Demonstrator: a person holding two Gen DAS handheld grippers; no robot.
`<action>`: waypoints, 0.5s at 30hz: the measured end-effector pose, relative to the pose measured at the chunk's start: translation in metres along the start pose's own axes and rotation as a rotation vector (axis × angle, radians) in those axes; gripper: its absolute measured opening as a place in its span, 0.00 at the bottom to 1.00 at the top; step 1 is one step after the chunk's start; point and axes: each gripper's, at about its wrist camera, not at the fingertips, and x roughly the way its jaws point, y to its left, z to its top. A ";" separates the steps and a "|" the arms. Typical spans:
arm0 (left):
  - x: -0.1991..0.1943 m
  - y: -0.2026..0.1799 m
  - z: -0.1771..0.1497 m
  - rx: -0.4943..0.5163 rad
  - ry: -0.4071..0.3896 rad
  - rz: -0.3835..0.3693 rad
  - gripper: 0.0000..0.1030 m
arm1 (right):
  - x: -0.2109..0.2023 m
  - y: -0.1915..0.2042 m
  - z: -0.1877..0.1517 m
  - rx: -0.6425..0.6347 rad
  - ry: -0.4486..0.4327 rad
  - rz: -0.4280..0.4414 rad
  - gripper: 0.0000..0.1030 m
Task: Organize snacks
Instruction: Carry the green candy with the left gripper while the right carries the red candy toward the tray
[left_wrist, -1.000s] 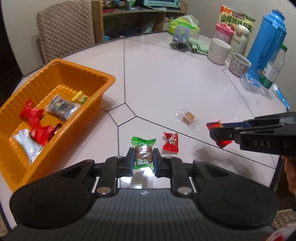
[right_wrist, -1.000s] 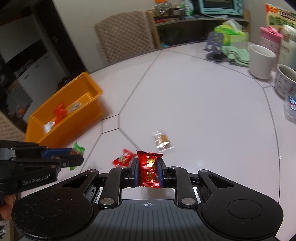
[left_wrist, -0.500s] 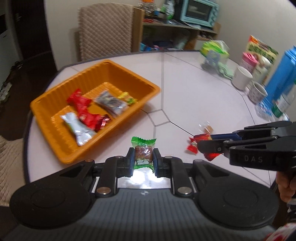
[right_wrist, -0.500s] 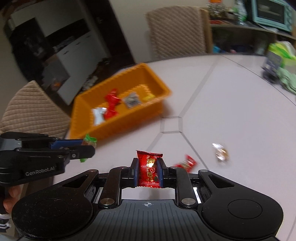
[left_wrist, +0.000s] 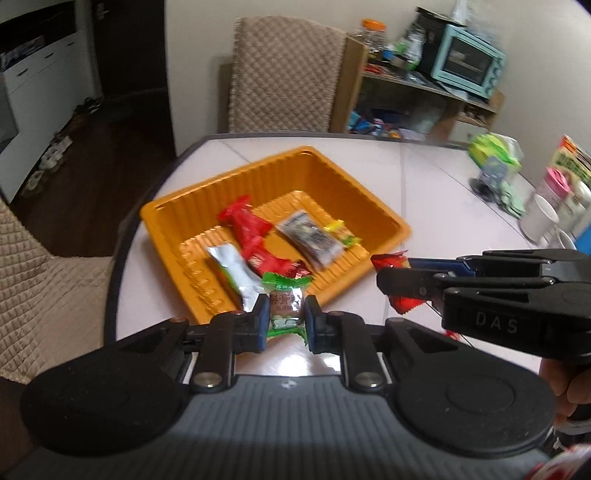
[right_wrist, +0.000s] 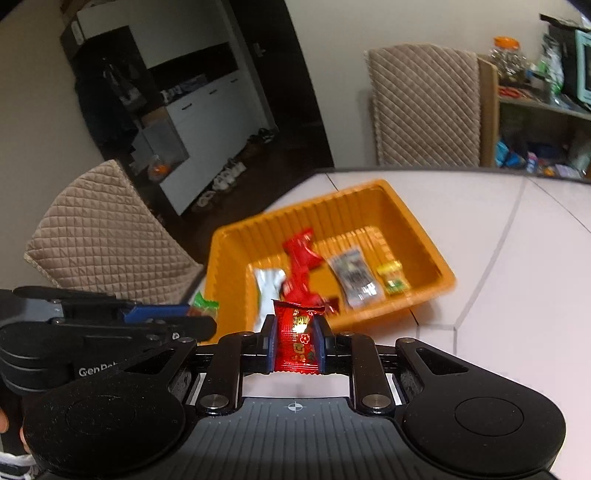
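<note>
Orange plastic makes the tray (left_wrist: 391, 218) the obvious landmark: it sits on the pale worktop (left_wrist: 436, 206) near the rounded edge, and it already holds a share of the snacks. Lying in it are a silver packet (left_wrist: 236, 275), a cluster of red wrappers (left_wrist: 255, 236), a clear packet with a dark filling (left_wrist: 310, 240) and a small yellow-green sweet (left_wrist: 341, 232).

Two more pieces are on their way. The left gripper (left_wrist: 284, 319) has its fingers closed tight on a green-wrapped sweet (left_wrist: 284, 295), held just short of the tray's near rim. The right gripper (right_wrist: 295, 345) is likewise clamped on a red foil packet (right_wrist: 297, 339); from the left camera it shows just to the right of the tray's near corner, at about the same level as its partner. Neither piece is over the tray's floor yet, as far as I can judge.

So the sorting looks well along, with four or more pieces in and two in hand awaiting release. Whether any snacks are left on the worktop beyond the tray I cannot tell; none shows in these views, but much of the surface is out of sight.
</note>
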 end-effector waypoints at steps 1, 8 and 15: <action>0.003 0.004 0.003 -0.010 0.000 0.009 0.17 | 0.008 0.001 0.005 -0.009 0.000 0.004 0.20; 0.029 0.032 0.021 -0.083 0.013 0.059 0.17 | 0.058 -0.004 0.032 -0.024 0.011 0.022 0.20; 0.061 0.051 0.043 -0.122 0.020 0.089 0.17 | 0.100 -0.020 0.048 -0.008 0.015 0.017 0.20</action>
